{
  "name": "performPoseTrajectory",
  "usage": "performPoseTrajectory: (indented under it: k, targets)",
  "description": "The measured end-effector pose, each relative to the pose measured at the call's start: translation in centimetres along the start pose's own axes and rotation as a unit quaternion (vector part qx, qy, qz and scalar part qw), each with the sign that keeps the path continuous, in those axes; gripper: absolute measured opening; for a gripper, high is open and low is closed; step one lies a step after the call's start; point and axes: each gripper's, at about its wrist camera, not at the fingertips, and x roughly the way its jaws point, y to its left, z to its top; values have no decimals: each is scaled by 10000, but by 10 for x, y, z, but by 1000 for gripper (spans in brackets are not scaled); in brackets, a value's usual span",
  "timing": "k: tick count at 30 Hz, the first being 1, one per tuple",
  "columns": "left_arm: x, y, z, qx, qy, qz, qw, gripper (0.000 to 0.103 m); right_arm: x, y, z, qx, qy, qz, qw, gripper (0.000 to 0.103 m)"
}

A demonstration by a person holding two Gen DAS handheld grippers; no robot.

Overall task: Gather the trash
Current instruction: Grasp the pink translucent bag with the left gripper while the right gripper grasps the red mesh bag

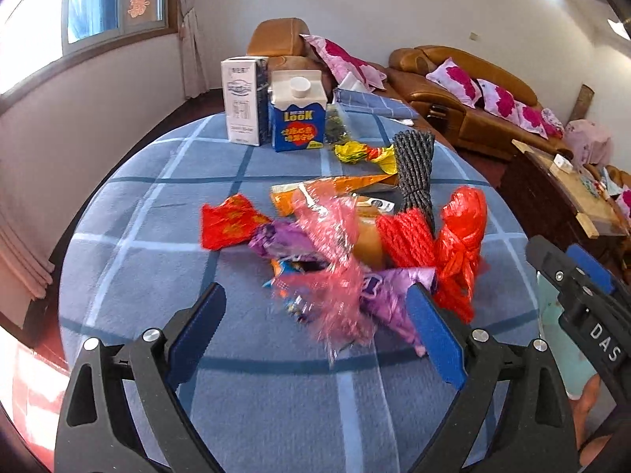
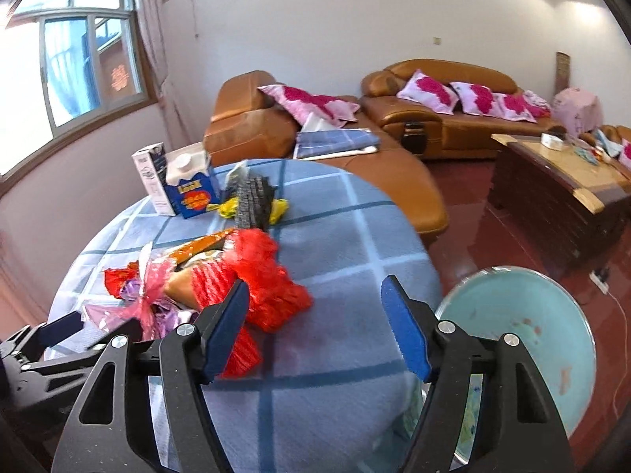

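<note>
A heap of trash lies on the round table (image 1: 252,414) with its blue checked cloth: a pink cellophane wrapper (image 1: 335,299), purple wrappers (image 1: 390,295), a red packet (image 1: 228,222), a red plastic bag (image 1: 461,244), red netting (image 1: 404,236) and an orange wrapper (image 1: 335,187). My left gripper (image 1: 315,335) is open, its fingers on either side of the pink and purple wrappers. My right gripper (image 2: 315,327) is open and empty above the cloth, just right of the red plastic bag (image 2: 268,283). A teal bin (image 2: 524,335) stands beside the table at right.
A blue milk carton (image 1: 297,114), a white carton (image 1: 242,98), a yellow wrapper (image 1: 366,153) and a dark rope bundle (image 1: 414,169) sit at the table's far side. Brown sofas (image 2: 445,98) with pink cushions and a wooden coffee table (image 2: 560,185) stand beyond.
</note>
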Motion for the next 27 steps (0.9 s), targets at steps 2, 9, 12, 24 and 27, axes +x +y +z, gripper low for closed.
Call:
performPoseTrajectory:
  k: [2,9,12,24,27]
  targets:
    - [9,3,1,-35,127,-80,9999,70,8,5,4,-113,97,135,9998,70]
    - [22,17,1,-225,254,-205,9992,58,40,24,10,-300,303,316,9986,70]
    - [26,19,1,-250,328,-357,9985,51,63,31,10,-397,484,290,9976,60]
    - [-4,31,4,-332,-90,-501,9982,18,34,13,16,-39,148,387,9991,21]
    - [-19,34,6,-394,-271,-503,9976,18,11,6,18,77,-69,393,9992,21]
